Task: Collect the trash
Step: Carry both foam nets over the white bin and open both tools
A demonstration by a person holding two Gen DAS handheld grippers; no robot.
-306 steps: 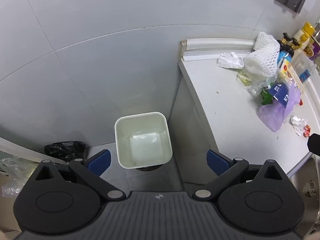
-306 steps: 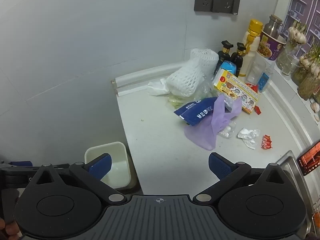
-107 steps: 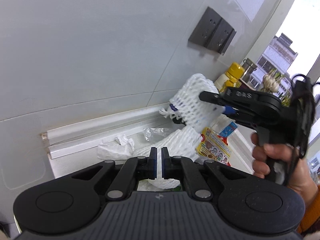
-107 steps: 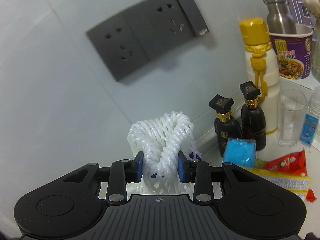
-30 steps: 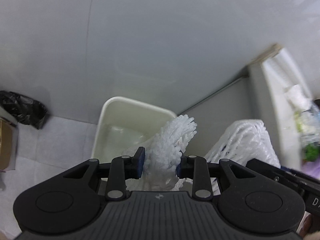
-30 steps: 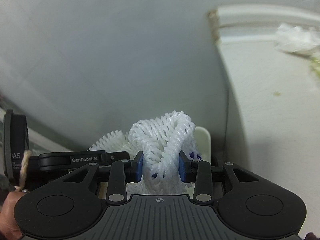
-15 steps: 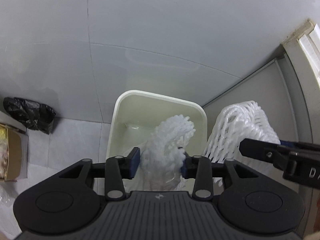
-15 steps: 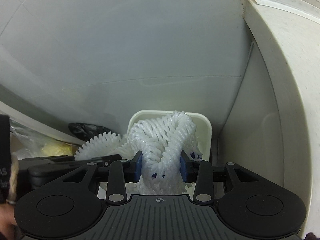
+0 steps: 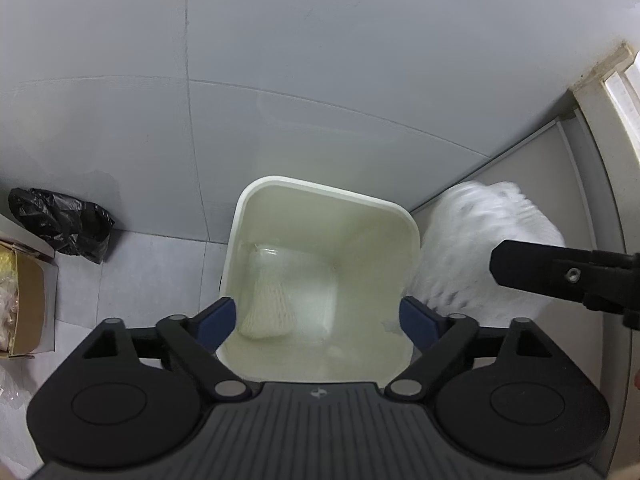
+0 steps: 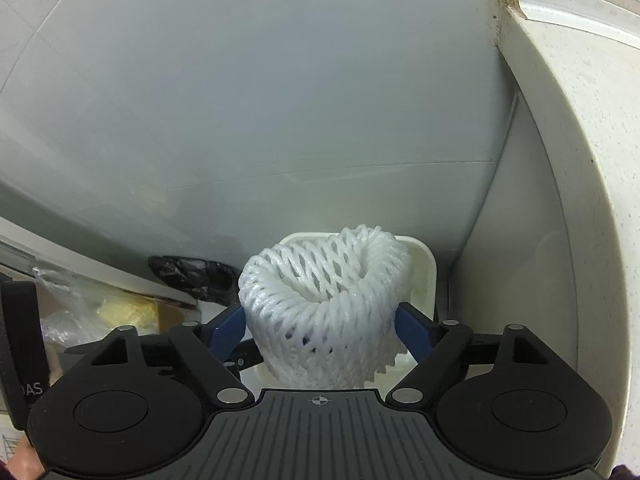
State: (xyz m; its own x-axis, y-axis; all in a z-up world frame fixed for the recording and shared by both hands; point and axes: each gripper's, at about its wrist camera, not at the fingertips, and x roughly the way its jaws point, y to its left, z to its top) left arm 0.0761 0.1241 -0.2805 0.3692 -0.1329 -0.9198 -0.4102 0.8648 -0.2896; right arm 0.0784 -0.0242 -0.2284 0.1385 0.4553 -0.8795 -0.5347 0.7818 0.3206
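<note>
- My left claw (image 9: 318, 314) hangs over the cream trash bin (image 9: 248, 216), pointing steeply down, its jaws opening wide with nothing between them.
- One white foam net (image 9: 270, 300) lies at the bottom of the bin, leaning into its left corner.
- My right claw (image 10: 322, 322) is also opening; a second foam net (image 10: 324, 300) sits between its blue pads (image 10: 412, 330), puffed out to nearly fill the gap. I cannot tell whether the pads are touching it.
- From the left wrist view that second net (image 9: 480, 248) is a blurred white mass just right of the bin's rim, beside the right claw's black finger (image 9: 560, 276).
- The bin stands on the tiled floor against the grey wall, next to the side of the desk (image 10: 568, 160).
- A crumpled black bag (image 9: 60, 220) lies on the floor left of the bin, near an open cardboard box (image 9: 28, 304).
</note>
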